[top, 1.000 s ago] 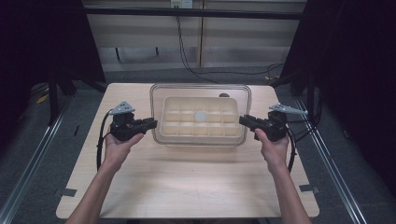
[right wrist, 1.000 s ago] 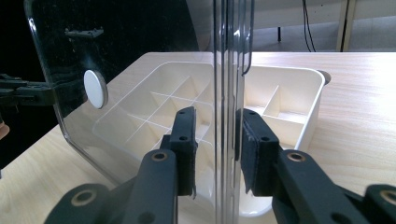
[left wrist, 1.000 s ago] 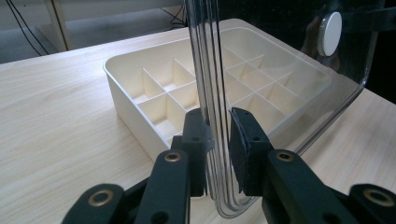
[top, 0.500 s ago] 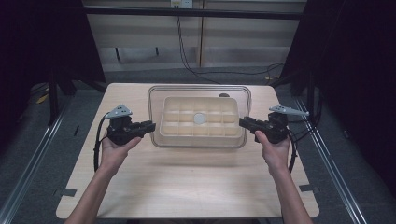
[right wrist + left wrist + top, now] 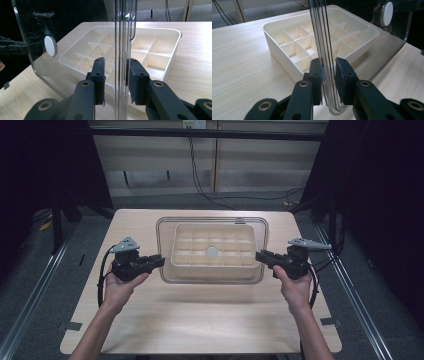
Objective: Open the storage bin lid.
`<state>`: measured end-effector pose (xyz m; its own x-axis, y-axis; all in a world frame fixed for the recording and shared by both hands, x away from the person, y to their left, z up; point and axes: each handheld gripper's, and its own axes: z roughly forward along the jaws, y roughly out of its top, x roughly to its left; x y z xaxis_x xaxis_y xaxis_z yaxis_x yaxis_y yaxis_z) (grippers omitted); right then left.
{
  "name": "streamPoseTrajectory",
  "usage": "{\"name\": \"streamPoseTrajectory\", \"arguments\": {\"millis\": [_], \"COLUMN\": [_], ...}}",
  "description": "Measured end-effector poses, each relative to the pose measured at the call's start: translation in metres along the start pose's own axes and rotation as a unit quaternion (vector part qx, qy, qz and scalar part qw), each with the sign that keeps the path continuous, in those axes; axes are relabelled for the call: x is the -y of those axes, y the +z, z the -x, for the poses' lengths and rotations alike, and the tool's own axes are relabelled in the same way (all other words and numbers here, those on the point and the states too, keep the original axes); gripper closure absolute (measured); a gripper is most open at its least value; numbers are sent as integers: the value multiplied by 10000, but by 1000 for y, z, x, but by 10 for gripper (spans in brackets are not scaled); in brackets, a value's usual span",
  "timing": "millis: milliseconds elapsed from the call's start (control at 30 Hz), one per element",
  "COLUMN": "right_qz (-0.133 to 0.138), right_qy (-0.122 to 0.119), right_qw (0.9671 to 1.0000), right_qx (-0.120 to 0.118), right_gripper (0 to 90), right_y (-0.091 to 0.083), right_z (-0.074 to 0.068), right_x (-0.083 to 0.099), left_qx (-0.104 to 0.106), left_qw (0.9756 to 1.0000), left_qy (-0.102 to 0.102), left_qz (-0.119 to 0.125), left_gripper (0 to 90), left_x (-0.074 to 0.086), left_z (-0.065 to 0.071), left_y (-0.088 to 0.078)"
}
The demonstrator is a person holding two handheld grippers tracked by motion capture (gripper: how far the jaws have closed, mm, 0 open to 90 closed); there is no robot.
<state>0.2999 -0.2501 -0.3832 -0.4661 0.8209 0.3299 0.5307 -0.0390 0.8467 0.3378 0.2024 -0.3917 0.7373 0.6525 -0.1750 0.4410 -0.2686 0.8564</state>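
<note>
The lid (image 5: 212, 251), clear with a white knob, hangs over the divided tray (image 5: 215, 228) in the middle of the bench (image 5: 200, 320), held at both short ends: the left tool (image 5: 156, 261) pinches its rim, and so does the right tool (image 5: 262, 256). In the gripper views it sits well above the tray, so seating it or carrying it off looks undone. Bare bench lies in front and to both sides; the far edge is close behind the tray.
</note>
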Motion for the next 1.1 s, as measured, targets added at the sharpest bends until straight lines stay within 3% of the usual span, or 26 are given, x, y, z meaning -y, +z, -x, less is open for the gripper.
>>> {"name": "streamPoseTrajectory", "arguments": {"millis": [833,1100], "right_qz": [-181,-241], "right_qy": [-46,-73], "right_qw": [9998,9997], "right_qx": [-45,-72], "right_gripper": [691,691], "right_y": [-13,-16], "right_z": [-8,-13], "right_x": [19,26], "left_qx": [98,-41], "left_qw": [9996,9993], "left_qy": [88,128], "left_qz": [-255,-345], "left_gripper": [756,755], "left_x": [20,29], "left_z": [16,19], "left_y": [-7,-9]}}
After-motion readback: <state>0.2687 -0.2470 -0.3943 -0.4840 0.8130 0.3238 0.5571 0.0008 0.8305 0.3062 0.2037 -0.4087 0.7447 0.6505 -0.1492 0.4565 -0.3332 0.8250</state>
